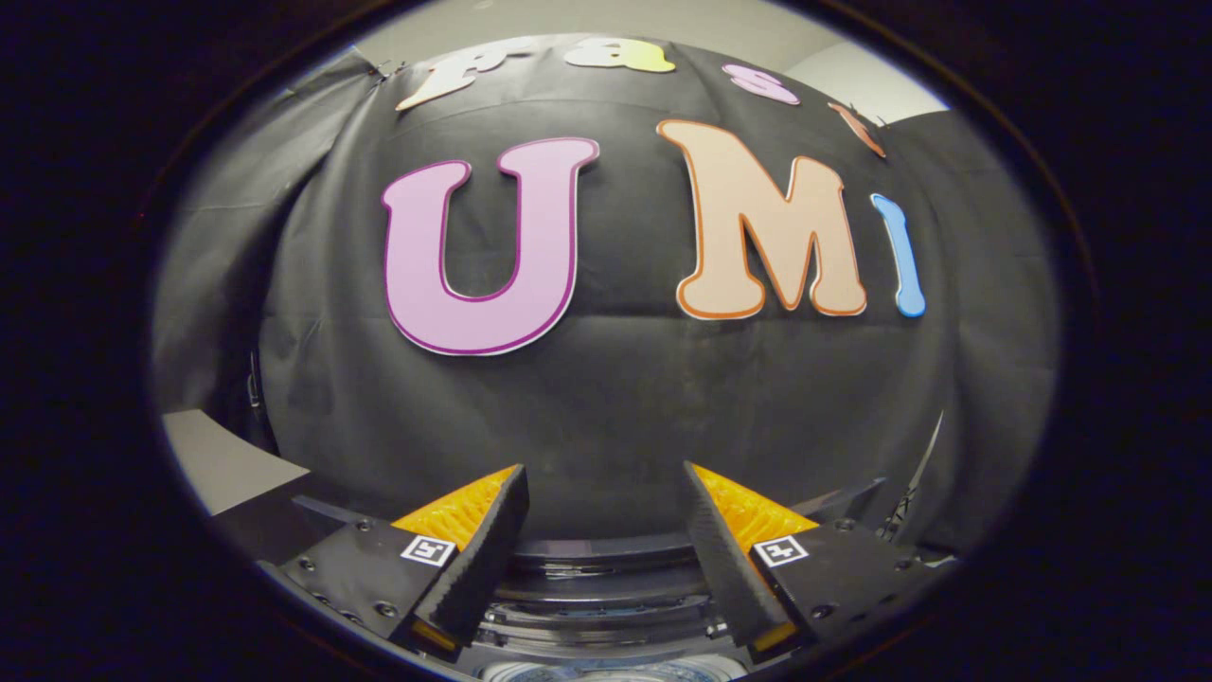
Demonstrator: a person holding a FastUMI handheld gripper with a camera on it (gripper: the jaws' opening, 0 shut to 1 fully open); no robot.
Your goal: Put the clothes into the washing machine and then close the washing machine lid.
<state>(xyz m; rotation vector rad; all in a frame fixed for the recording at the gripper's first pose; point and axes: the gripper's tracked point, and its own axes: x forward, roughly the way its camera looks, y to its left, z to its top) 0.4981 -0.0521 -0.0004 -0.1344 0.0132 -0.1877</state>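
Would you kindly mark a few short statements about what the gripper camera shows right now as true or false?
1. The gripper has its jaws spread apart. True.
2. A garment is clamped between the jaws. False: nothing sits between them.
3. The black cloth wall hangs beyond the jaws. True.
4. The jaws press on the washing machine. False: its dark ringed top lies below them, untouched.

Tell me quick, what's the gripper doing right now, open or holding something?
Gripper: open, fingers spread apart with nothing between them, facing the booth wall.
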